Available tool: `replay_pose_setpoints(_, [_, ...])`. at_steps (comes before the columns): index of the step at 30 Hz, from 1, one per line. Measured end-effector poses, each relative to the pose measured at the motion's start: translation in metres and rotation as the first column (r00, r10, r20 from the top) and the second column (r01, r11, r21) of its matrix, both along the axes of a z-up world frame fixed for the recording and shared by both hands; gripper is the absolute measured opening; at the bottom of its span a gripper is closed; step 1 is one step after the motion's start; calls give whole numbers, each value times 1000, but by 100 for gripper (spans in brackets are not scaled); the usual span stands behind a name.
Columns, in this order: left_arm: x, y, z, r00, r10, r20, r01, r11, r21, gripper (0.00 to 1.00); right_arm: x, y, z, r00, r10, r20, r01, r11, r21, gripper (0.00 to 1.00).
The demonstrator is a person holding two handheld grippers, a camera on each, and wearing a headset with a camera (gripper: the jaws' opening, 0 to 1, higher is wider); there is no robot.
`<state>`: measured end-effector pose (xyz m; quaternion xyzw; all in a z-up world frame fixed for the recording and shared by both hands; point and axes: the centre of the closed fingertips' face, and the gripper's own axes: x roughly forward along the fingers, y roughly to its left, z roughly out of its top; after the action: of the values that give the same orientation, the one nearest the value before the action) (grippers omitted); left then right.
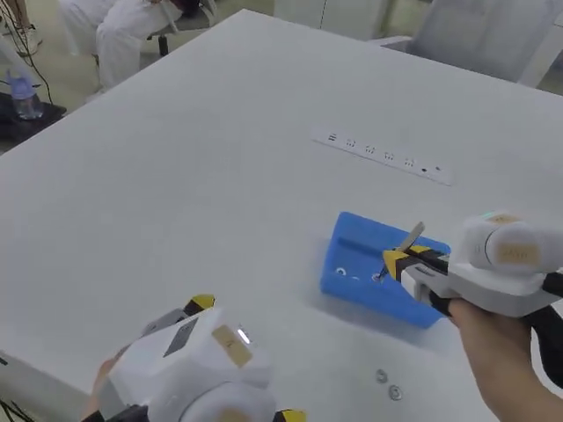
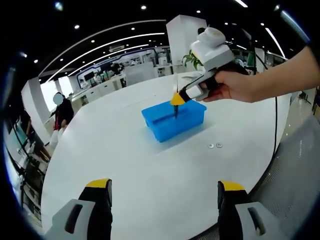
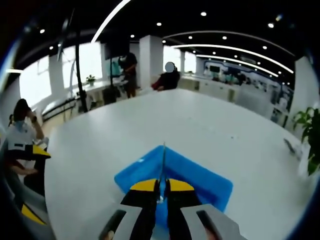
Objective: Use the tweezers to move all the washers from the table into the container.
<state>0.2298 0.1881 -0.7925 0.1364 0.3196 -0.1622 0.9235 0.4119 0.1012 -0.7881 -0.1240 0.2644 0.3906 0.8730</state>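
While the right gripper [image 1: 396, 261] hangs over the container [image 1: 352, 264], its jaws are pressed together on the tweezers [image 1: 412, 236]. The tweezers stand steeply, tips down inside the container and upper end sticking out above the jaws. Whether the tips carry a washer cannot be told; they are too small. The container is a blue open box on the white table [image 1: 220, 176]. A hand [image 1: 493, 352] grips the right gripper from the container's near right side.

Two washers [image 1: 381, 376] lie flat on the table off the container's near side, just beside each other and apart from its wall. On the container's floor, left of the tweezer tips, a couple of pale specks [image 1: 341, 272] show, too small to name.

The left gripper [image 2: 164, 186] is held low, well apart from the container on its near left side. Its jaws are spread wide over bare table, with the yellow tips pointing toward the container. In the left gripper view the container sits ahead, with the right gripper above it and the two washers to its right.

A power strip [image 1: 383, 156] lies flat on the table beyond the container's far side, apart from it. In the right gripper view the tweezers run straight up from the closed yellow tips over the container's blue floor.
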Motion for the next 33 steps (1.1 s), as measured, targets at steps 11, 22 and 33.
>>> replay_pose_setpoints(11, [-1,0,-2,1000,-1,-9,1,1000,8,88,1,5,-20,1000,19,-17,-20,999,-34,3])
replay_pose_setpoints(22, [-1,0,-3,1000,-2,-18,2,1000,11,87,5,4,-28,1000,22,-17,-23,998,-52,3])
replay_pose_setpoints(33, [-2,1,-4,1000,-2,-21,3,1000,17,87,7,0,-30,1000,15,-1,-15,999,-31,3])
